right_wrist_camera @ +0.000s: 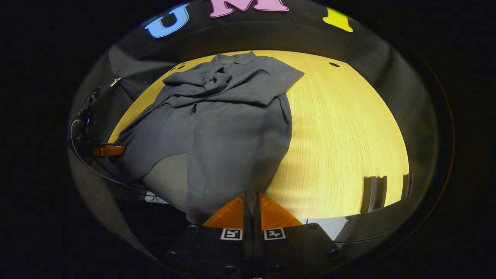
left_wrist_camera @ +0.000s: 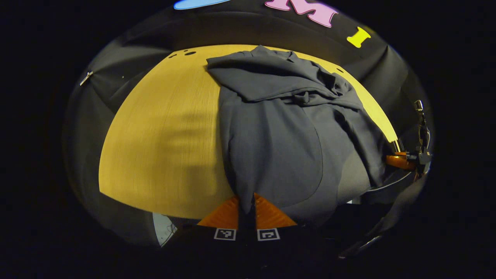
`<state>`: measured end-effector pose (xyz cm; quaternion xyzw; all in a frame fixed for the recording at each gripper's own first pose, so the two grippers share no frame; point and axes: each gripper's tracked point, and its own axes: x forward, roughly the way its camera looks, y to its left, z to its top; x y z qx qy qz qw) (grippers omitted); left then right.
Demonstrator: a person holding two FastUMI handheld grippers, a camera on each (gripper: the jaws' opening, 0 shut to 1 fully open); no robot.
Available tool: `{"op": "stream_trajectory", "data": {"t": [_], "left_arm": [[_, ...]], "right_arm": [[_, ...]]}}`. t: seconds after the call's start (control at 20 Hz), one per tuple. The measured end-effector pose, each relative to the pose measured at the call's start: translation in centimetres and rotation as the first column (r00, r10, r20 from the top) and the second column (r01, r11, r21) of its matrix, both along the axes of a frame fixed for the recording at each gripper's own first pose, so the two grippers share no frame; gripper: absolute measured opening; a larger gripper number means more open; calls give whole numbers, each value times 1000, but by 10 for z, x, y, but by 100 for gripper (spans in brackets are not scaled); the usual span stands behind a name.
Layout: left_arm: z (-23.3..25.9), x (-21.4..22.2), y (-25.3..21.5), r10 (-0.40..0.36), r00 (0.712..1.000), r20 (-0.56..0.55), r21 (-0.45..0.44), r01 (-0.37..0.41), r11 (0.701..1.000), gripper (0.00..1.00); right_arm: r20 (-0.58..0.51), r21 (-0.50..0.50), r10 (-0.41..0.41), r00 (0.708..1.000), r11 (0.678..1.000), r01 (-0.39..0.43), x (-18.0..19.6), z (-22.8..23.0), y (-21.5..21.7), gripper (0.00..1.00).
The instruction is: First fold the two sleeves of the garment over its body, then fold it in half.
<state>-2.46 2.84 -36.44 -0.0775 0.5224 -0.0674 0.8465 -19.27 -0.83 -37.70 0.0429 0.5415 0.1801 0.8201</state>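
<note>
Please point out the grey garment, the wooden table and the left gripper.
grey garment [left_wrist_camera: 271,155]: left gripper view, on its body panel.
wooden table [right_wrist_camera: 341,135]: right gripper view, on bare top.
left gripper [left_wrist_camera: 246,211]: left gripper view, between its fingertips, on pinched hem.

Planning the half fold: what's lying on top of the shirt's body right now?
Both sleeves lie crossed over the shirt near the collar. Each gripper, left and right, pinches the hem. The buttons underneath are mostly covered.
</note>
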Motion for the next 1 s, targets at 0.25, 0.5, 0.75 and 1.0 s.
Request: {"op": "stream_trajectory", "data": {"t": [0.25, 0.5, 0.75, 1.0], "left_arm": [[51, 15, 0, 9, 998, 69, -38, -7, 999, 6], [120, 79, 5, 66, 973, 220, -88, -48, 995, 5], [163, 153, 15, 94, 933, 347, -95, -64, 993, 5], [185, 200, 17, 126, 898, 421, -108, -88, 990, 5]], "right_arm": [[65, 58, -39, 997, 998, 35, 19, 43, 1, 5], [219, 122, -115, 969, 988, 90, 78, 96, -3, 5], [348, 174, -183, 919, 976, 128, 154, 132, -4, 5], [421, 196, -224, 879, 969, 152, 215, 143, -2, 5]]}}
